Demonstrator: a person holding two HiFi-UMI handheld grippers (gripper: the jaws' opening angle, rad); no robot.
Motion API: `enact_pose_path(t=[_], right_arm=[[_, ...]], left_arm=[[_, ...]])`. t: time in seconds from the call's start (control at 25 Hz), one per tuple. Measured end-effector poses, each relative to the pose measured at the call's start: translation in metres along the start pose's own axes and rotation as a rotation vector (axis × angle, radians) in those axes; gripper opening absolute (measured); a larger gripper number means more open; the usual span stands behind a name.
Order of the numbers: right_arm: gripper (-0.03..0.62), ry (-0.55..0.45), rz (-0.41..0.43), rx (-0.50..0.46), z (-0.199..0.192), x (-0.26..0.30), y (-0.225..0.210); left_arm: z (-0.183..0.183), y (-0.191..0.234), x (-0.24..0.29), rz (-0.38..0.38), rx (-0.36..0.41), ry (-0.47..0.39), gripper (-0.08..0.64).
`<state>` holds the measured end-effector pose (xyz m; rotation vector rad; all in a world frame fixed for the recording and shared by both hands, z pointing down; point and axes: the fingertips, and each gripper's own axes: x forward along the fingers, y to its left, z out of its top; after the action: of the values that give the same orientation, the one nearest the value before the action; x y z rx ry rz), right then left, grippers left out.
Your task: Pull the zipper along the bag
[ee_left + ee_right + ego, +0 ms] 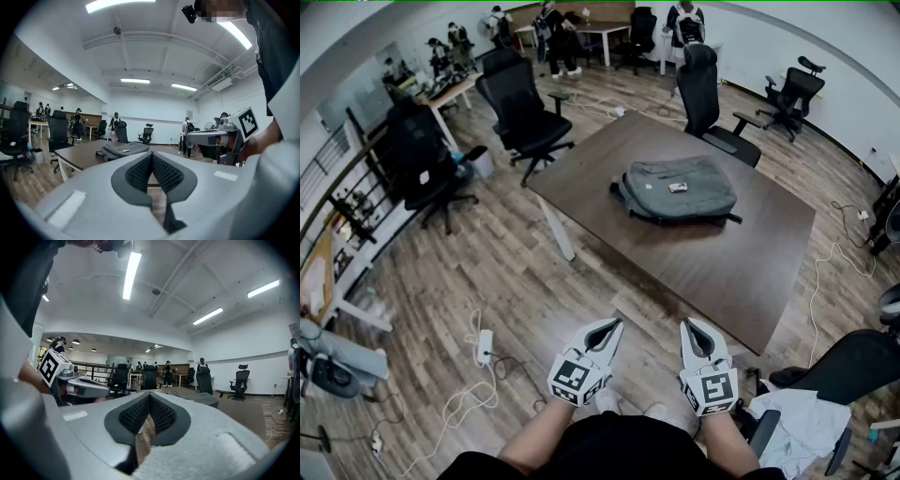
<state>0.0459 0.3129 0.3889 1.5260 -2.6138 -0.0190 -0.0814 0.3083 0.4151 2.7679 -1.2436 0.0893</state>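
Note:
A grey bag (680,189) lies flat near the far end of a dark brown table (722,253); a small label sits on its top. It also shows far off in the left gripper view as the bag (123,149) and in the right gripper view as the bag (205,400). Both grippers hang close to the person's body, well short of the table. My left gripper (612,325) is shut with nothing between its pads. My right gripper (689,324) is shut and empty too. The zipper cannot be made out from here.
Black office chairs (523,111) stand around the table, one (705,94) at its far side. A white power strip and cable (483,349) lie on the wood floor at left. Cloth is draped over a chair (806,422) at right. People stand at desks in the background.

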Motion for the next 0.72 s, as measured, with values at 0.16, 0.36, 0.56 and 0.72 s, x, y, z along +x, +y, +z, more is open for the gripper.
enact_pose_path(t=[0.16,0.36,0.56,0.72], right_arm=[[0.002,0.004,0.002,-0.004,-0.001,0.006,0.002],[0.002,0.004,0.002,-0.014,0.001,0.017,0.004],[0.002,0.002,-0.008,0.002,0.002,0.028,0.008],[0.003,0.026,-0.025,0.025,-0.005,0.038,0.013]], left_arm=[[-0.001,0.005,0.000,0.004,-0.002,0.003,0.017],[0.000,0.014,0.000,0.003,-0.002,0.000,0.017],[-0.002,0.029,0.000,0.001,-0.008,0.006,0.018],[-0.002,0.046,-0.002,-0.014,-0.004,0.008,0.017]])
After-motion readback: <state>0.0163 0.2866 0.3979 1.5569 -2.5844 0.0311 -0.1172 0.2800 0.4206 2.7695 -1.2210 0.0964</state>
